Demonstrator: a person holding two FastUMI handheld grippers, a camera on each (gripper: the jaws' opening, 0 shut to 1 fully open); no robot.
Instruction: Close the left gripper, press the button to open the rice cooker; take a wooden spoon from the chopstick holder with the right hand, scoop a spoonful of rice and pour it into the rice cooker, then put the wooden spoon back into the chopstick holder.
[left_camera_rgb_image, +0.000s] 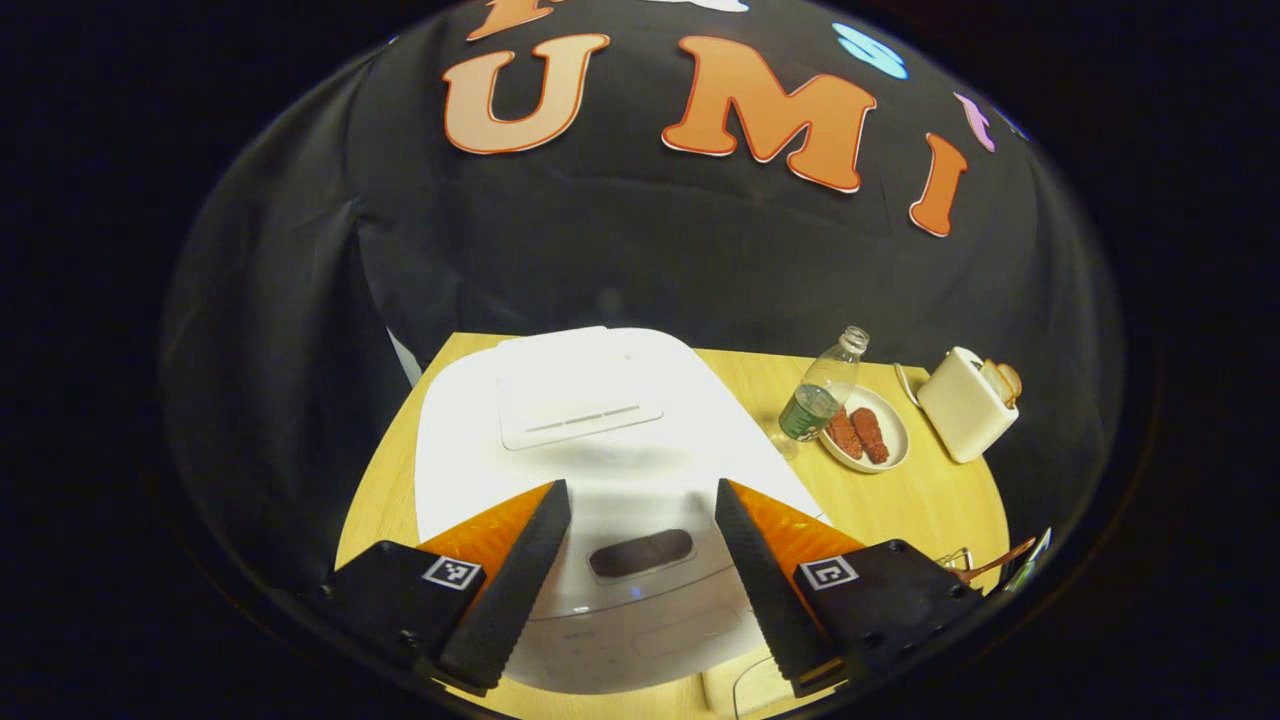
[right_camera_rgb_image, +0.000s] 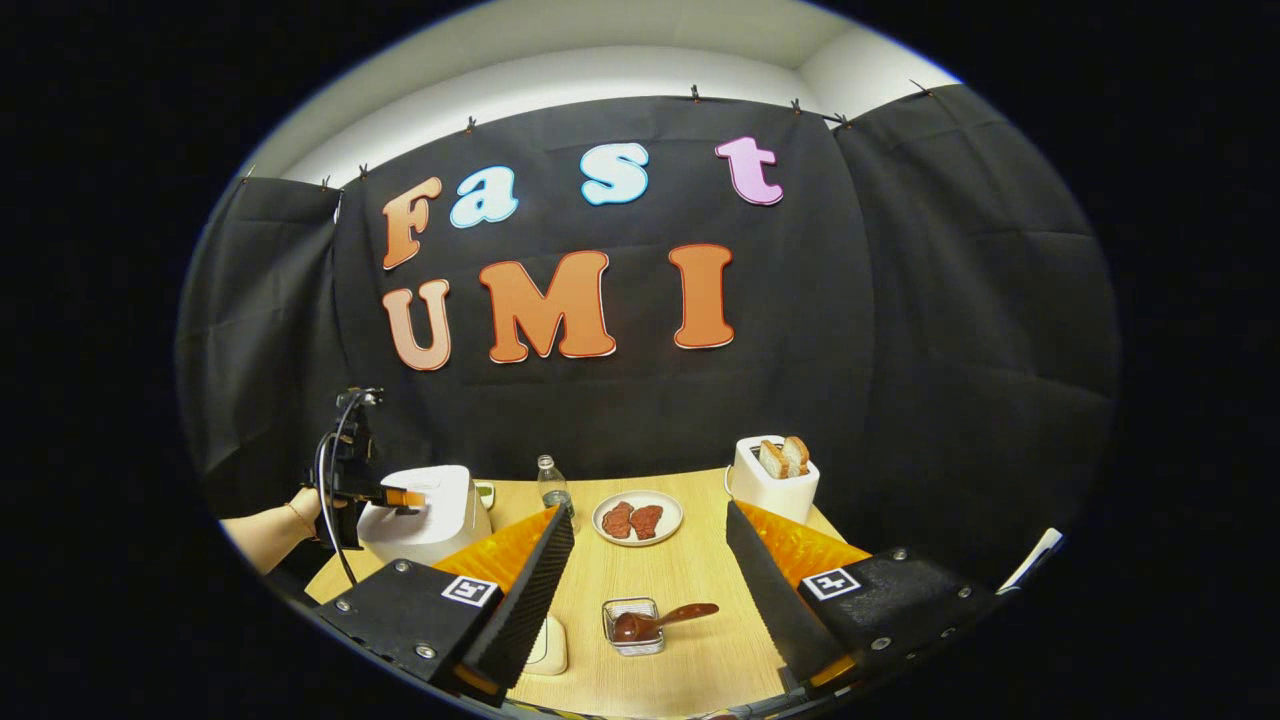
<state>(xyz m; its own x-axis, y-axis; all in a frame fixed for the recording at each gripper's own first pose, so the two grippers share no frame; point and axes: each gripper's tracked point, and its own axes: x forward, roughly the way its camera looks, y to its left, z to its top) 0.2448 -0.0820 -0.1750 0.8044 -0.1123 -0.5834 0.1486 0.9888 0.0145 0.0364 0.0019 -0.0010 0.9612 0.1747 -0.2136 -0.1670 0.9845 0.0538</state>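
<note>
Here the wooden spoon (right_camera_rgb_image: 655, 621) lies flat (handle pointing right).

A plate (right_camera_rgb_image: 638, 518) with two reddish pieces sits on the surface; a bottle (right_camera_rgb_image: 552, 488) stands just left of it, a toaster (right_camera_rgb_image: 772, 478) right.

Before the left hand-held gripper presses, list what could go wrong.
1. The left hand-held gripper is open, straddling the dark button on the rice cooker; pressing like this may miss it.
2. The lid might swing toward the bottle beside the cooker.
</note>
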